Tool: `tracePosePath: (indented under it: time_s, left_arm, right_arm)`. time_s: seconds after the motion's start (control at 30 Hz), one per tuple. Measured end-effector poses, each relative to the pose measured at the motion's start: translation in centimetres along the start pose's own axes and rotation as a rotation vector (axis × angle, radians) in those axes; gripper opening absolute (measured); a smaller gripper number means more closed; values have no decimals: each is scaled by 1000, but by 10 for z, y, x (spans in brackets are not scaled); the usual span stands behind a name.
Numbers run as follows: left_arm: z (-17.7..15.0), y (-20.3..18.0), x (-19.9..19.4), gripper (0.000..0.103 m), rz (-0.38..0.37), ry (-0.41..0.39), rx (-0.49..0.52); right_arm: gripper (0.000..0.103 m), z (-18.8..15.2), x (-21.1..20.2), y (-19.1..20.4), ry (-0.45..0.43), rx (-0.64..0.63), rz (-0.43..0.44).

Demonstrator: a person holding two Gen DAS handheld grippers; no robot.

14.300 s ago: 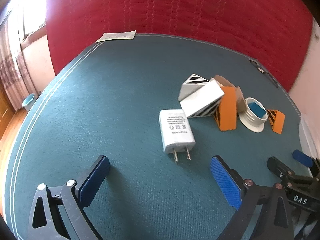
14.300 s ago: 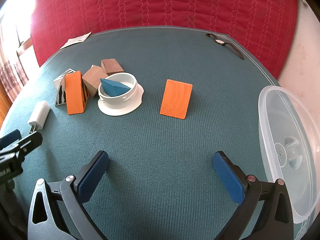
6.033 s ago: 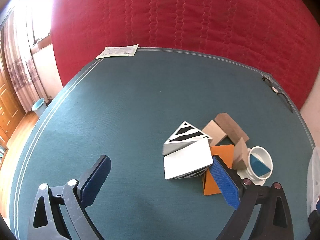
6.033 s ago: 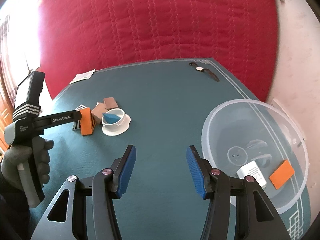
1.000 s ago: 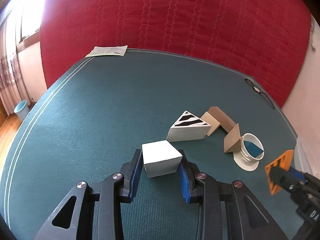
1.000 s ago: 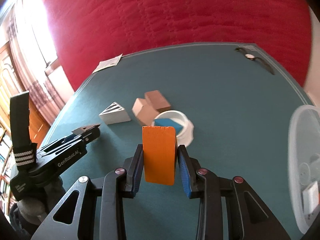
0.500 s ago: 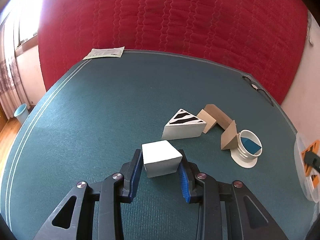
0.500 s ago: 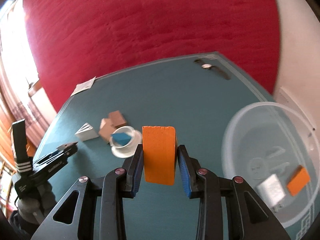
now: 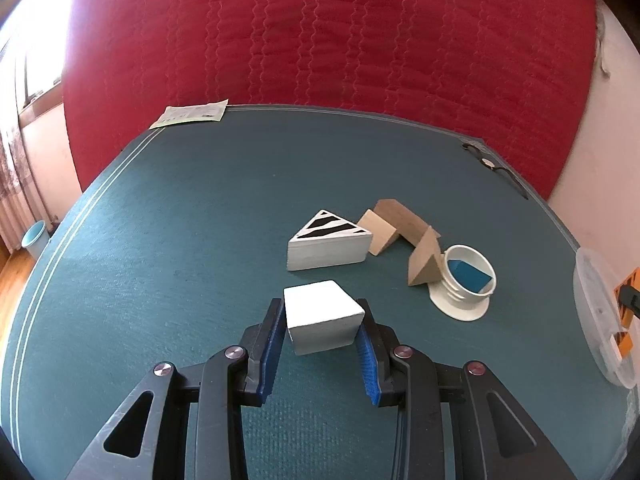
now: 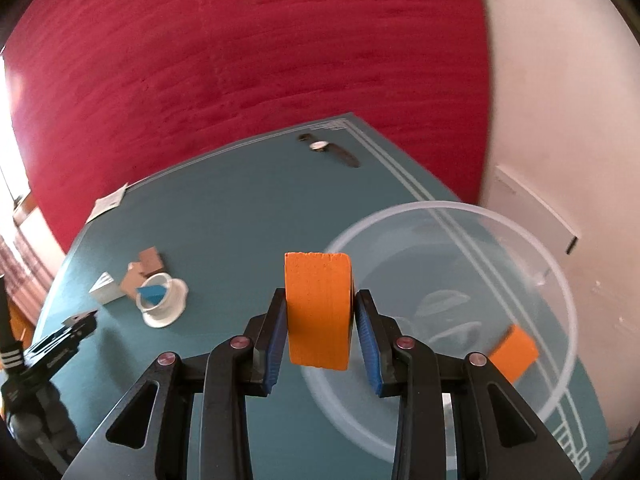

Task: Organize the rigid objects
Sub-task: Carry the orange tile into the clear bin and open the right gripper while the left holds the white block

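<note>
While clamped, white block (image 9: 323, 316), orange block (image 10: 319, 312)

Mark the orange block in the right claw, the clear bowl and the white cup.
orange block (image 10: 318, 310), right wrist view, front face.
clear bowl (image 10: 558, 276), right wrist view, far rim.
white cup (image 9: 466, 278), left wrist view, outer wall.

Red quilted wall (image 9: 340, 60) at 12; teal table (image 9: 180, 220) w/ white edge lines; bright window (image 9: 24, 60) at 10; pale wall (image 10: 560, 120) at 2.
</note>
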State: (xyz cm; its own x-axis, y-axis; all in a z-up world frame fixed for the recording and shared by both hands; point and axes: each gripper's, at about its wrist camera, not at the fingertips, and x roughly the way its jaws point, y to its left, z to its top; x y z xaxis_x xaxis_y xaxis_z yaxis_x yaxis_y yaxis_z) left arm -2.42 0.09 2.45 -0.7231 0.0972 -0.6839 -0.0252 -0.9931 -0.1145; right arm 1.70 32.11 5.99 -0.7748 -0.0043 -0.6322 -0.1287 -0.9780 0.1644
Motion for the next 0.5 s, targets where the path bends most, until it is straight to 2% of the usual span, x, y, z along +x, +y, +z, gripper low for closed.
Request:
tracePosePath:
  time_s: [0.37,0.43,0.5]
  left_arm:
    - [-3,-18,-5,36,-40,12,24]
    - [-2,-21,-5,36,-56,18,25]
    - [-1,-24,-5,36,-61,20,30]
  right_arm:
    - [35,2,4,-45,-15,79,-86]
    - [37,2,5,-55,-11,101,-98]
    - [45,2,5,-66,-14,126,-109]
